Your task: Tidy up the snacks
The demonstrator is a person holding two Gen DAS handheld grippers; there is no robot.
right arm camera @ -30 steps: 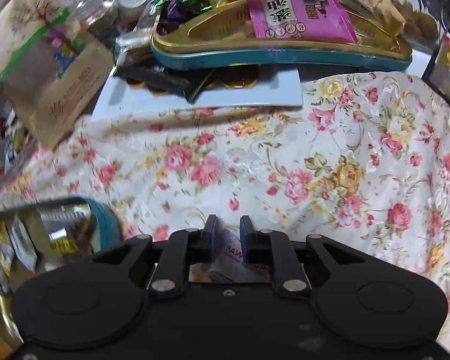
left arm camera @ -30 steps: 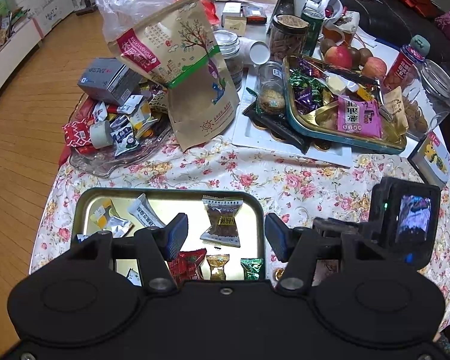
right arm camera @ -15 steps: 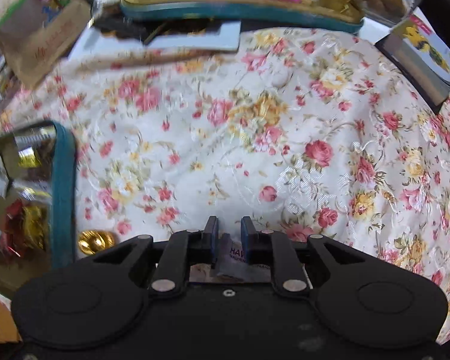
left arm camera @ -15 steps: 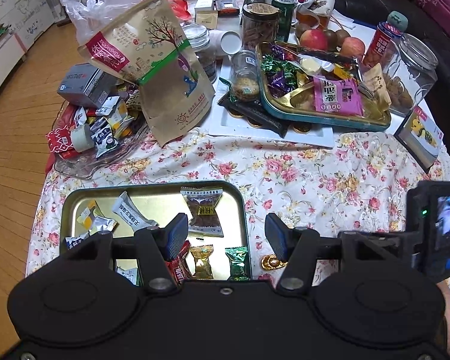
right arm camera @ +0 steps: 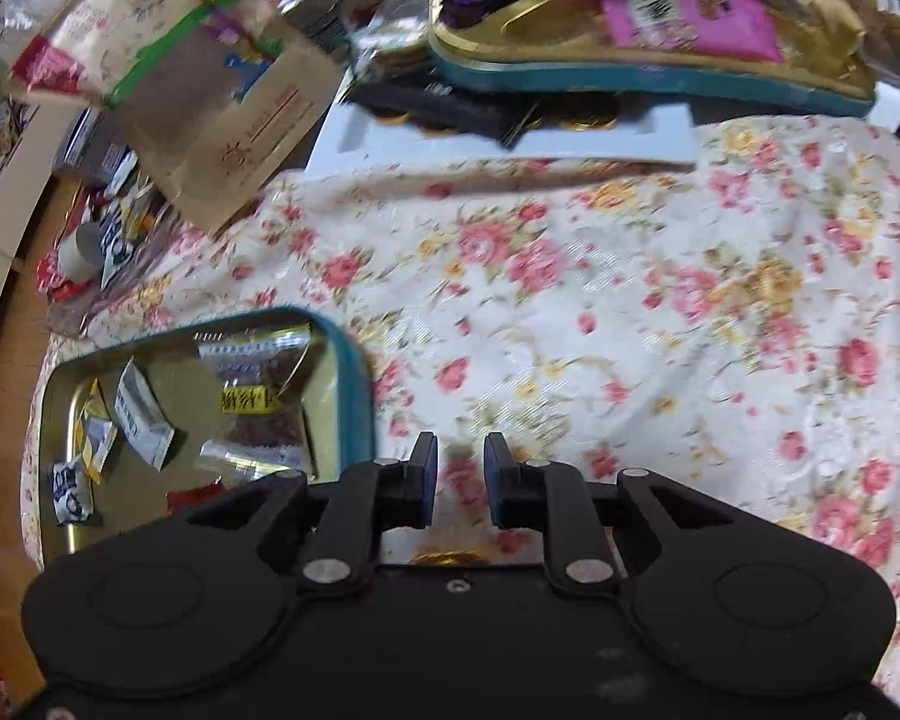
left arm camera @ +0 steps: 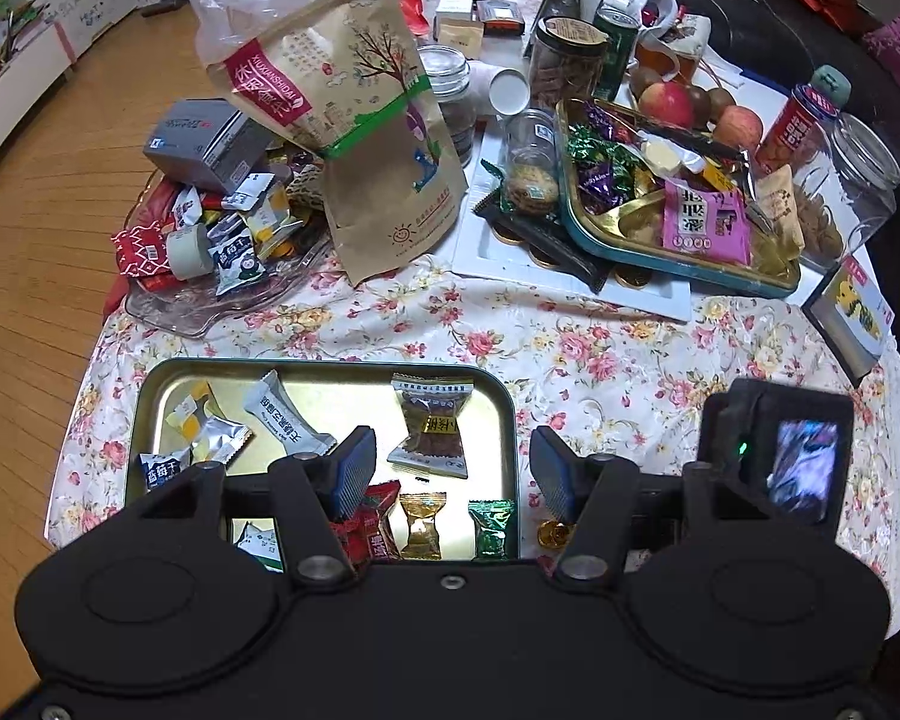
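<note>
My left gripper (left arm camera: pixel 450 450) hangs open above a gold tin tray (left arm camera: pixel 330 363) with a teal rim, and nothing is between its pads. Several wrapped snacks lie in the tray, among them a brown date bar (left arm camera: pixel 432 432) and a white packet (left arm camera: pixel 285 420). A gold foil coin (left arm camera: pixel 553 534) lies on the cloth just right of the tray. My right gripper (right arm camera: pixel 460 450) is over the floral tablecloth beside the tray (right arm camera: pixel 354 396). Its jaws are shut to a narrow gap with only cloth showing between them. The coin (right arm camera: pixel 444 557) peeks out beneath it.
A kraft snack bag (left arm camera: pixel 360 138) leans over a glass dish (left arm camera: pixel 210 300) piled with packets. At the back right is a teal tin (left arm camera: pixel 690 267) of candies on a white tray (left arm camera: pixel 570 288), with jars, apples and a small box (left arm camera: pixel 852 318) nearby.
The white wrapper seen between my right gripper's jaws in the earlier frames no longer shows there. The right gripper has swung back toward the tray. The left gripper has hardly moved.
</note>
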